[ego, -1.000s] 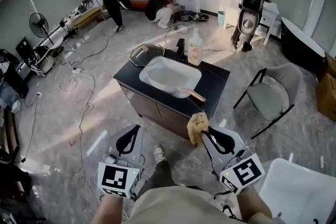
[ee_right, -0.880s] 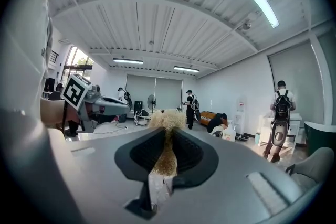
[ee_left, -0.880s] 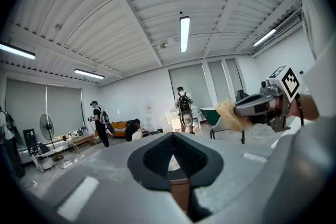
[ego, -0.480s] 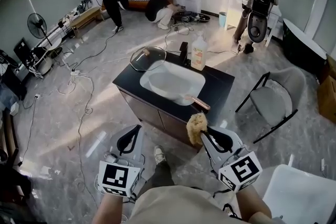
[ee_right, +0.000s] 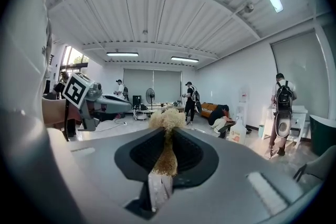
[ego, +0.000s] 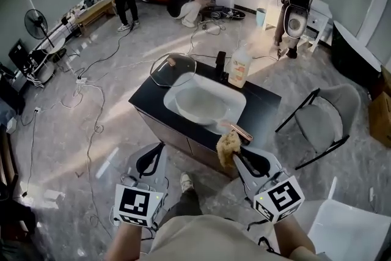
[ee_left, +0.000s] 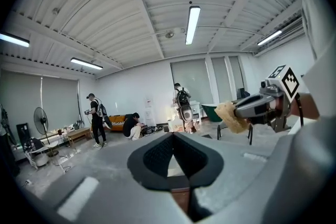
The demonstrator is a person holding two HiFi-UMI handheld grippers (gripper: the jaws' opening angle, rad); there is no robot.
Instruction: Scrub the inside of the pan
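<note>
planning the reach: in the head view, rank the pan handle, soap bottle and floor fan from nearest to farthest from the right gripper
1. pan handle, just ahead of the right gripper, at the counter's near edge
2. soap bottle, on the counter's far side
3. floor fan, far left

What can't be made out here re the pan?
- Pan inside: head view, too small to tell dirt or water.
- Pan, gripper views: blocked by left gripper and right gripper bodies.
- Bottle label: head view, too small to read.
- Counter front edge: head view, partly behind the scrubber.

Glass lid, soap bottle, grey chair
</note>
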